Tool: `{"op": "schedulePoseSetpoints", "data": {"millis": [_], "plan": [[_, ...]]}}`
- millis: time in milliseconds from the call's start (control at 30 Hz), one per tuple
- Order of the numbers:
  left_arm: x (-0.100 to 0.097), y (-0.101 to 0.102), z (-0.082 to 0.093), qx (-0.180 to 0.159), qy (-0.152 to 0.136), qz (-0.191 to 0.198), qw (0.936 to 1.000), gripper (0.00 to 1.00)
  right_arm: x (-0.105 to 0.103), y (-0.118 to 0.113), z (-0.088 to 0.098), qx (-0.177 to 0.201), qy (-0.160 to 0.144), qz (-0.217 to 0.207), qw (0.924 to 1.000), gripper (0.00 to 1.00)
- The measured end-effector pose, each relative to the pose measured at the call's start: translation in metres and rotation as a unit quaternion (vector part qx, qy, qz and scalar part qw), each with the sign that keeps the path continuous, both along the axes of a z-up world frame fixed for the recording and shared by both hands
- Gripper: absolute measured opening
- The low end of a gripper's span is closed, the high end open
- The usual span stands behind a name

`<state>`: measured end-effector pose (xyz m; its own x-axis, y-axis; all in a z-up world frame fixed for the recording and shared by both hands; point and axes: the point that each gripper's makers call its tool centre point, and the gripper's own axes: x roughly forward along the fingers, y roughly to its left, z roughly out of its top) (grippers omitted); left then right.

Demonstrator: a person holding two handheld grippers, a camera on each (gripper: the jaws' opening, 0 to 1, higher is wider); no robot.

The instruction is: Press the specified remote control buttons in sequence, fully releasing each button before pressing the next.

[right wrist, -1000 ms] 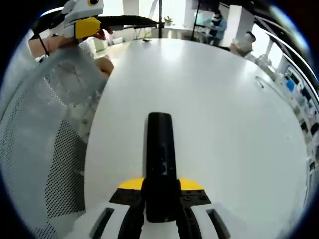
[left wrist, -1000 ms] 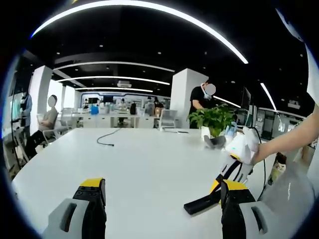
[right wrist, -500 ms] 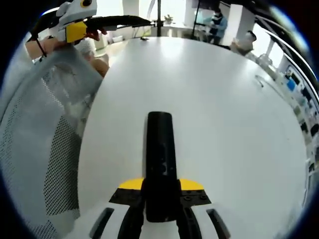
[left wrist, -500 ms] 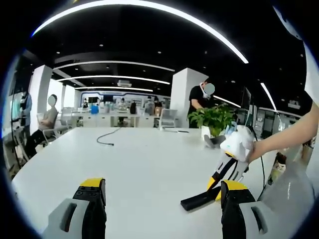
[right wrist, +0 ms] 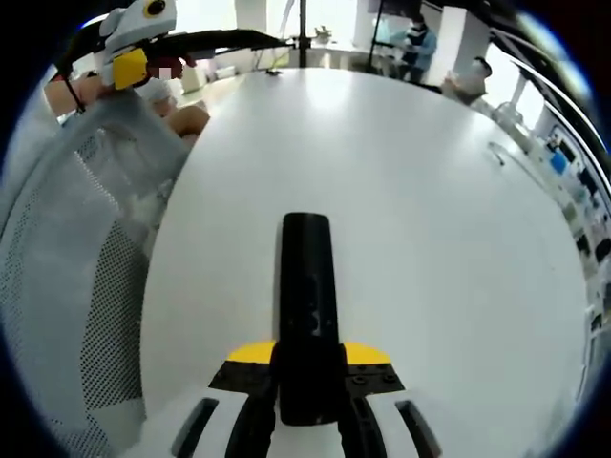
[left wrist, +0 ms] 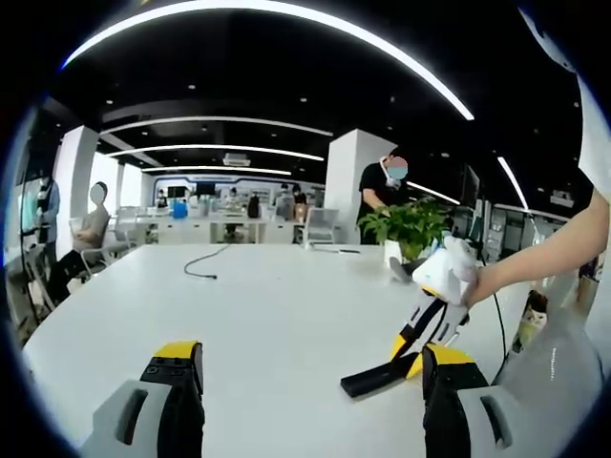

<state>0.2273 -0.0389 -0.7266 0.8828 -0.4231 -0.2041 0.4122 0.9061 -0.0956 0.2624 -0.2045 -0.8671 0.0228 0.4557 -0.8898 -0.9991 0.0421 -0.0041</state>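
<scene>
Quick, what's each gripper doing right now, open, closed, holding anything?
Left gripper: open, holding nothing.
Right gripper: closed on the black remote control.

Open-plan office, dark ceiling w/ long curved light strips. Big white table in foreground, black cable lying on it far side. Potted green plant on table's right part. White pillar behind, another at left. Desks, chairs in bg; person seated at left, another standing near pillar. Mesh chair back beside table edge.
</scene>
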Motion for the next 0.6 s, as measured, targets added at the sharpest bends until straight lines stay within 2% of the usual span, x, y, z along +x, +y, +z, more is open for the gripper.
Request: {"op": "schedulePoseSetpoints", "data": {"millis": [600], "plan": [[0.000,0.002,0.000,0.001,-0.002,0.004,1.0000,0.99,0.013,0.000,0.000,-0.002,-0.001,0.003,1.0000,0.21]]}}
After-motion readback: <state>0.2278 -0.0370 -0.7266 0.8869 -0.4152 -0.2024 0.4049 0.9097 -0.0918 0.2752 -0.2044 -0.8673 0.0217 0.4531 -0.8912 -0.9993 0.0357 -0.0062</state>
